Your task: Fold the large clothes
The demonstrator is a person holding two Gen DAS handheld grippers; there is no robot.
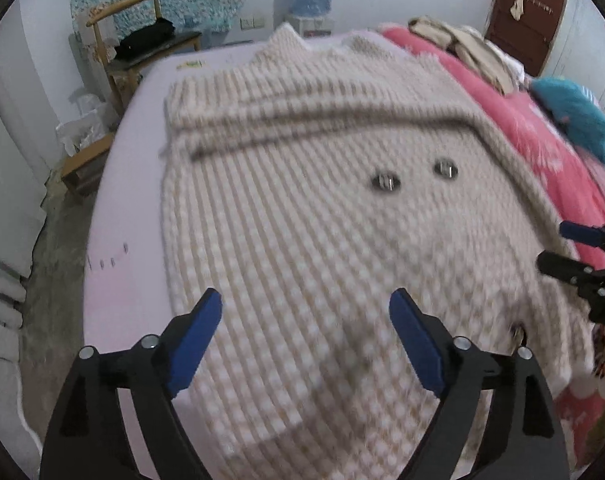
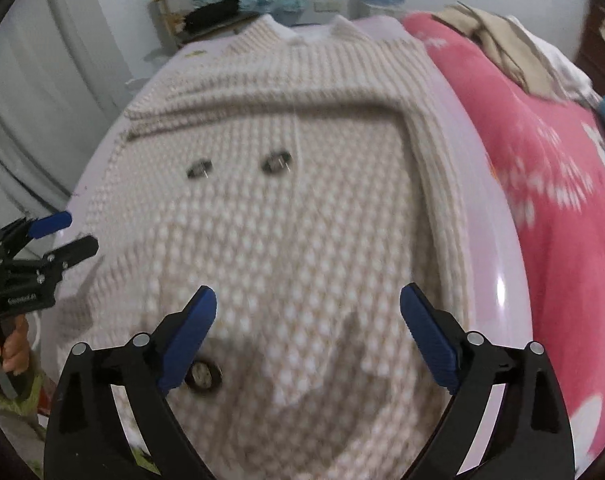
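On the bed, centre of both frames: the cream knitted cardigan [image 1: 302, 208] is lying spread flat on a pale lilac sheet [image 1: 142, 128], collar toward the top of the frame.
Sleeve: one is lying folded across the chest as a band in the upper half of the frame.
Buttons: two dark buttons [image 1: 416, 176] are sitting mid-frame; another is showing by the near hem, lower left in the right wrist view.
Left gripper [image 1: 306, 320]: jaws are standing wide apart, nothing between the blue pads, hovering over the near hem.
Right gripper [image 2: 308, 320]: jaws likewise apart and empty, over the hem.
Right of frame: a pink blanket [image 2: 550, 184] is lying beside the cardigan.
Upper left: a wooden chair [image 1: 130, 40] is standing against the wall.
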